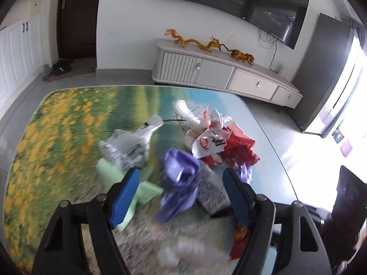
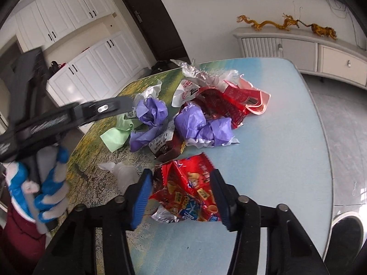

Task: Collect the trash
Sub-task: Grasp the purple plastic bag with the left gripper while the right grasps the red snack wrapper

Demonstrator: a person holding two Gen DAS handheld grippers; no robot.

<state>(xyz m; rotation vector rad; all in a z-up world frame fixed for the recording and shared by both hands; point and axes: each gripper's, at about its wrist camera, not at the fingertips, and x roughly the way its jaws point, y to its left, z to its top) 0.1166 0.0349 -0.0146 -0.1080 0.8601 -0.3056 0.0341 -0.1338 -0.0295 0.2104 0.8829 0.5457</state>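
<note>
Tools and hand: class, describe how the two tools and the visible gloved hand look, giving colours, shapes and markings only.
Both tools, left and right, share one build: black angular frames with triangular cut-outs and round grey rivets, ending in two flat fingers faced with blue pads. In the right wrist view the left tool's side carries a small silver oval plate and faint white lettering. The hand gripping it wears a blue and grey glove, with a dark red sleeve below.
</note>
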